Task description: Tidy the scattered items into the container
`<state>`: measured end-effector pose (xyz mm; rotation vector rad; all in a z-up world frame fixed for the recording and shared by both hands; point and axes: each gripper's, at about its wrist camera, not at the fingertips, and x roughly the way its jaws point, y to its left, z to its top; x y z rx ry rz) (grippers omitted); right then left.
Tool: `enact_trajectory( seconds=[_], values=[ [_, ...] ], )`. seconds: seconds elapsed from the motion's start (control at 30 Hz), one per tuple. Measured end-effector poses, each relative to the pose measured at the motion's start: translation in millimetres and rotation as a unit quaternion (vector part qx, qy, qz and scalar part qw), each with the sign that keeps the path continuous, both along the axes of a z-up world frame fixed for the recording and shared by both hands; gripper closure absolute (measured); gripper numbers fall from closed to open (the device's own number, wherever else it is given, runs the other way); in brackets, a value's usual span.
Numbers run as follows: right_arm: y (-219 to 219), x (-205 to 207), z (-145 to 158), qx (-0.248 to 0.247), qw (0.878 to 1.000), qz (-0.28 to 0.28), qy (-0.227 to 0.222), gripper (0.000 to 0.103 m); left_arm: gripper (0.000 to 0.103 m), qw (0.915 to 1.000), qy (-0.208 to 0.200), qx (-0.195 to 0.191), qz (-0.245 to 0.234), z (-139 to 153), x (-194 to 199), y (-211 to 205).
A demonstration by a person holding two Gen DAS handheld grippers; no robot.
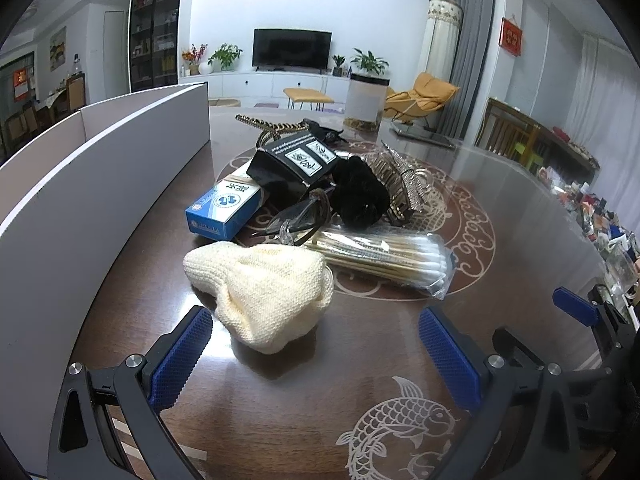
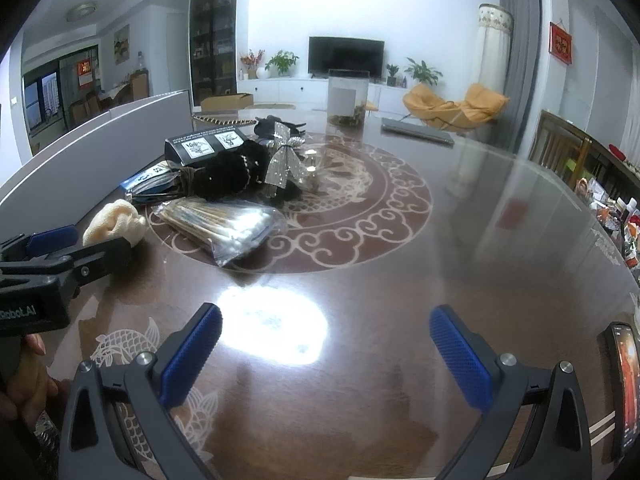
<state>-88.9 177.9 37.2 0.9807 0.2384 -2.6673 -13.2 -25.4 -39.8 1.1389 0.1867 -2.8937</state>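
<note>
Left wrist view is showing the left gripper spread wide, nearing the cream knitted pouch; soft and light, best pinched across its bunched middle.

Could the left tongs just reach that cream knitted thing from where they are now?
Probably yes. The left tongs are open, with the cream knitted cloth lying on the table right ahead, partly between the blue pads, and nothing on top of it.
</note>
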Motion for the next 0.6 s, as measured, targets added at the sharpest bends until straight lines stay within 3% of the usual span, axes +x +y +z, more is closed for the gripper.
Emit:
enact_trajectory(
  seconds=[0.6],
  values=[
    [-10.3, -9.7, -9.8, 0.024, 0.999, 0.021, -0.038, 0.000, 0.000, 0.9979, -0.058, -0.013, 0.025, -10.1, -15.7, -3.6]
  ],
)
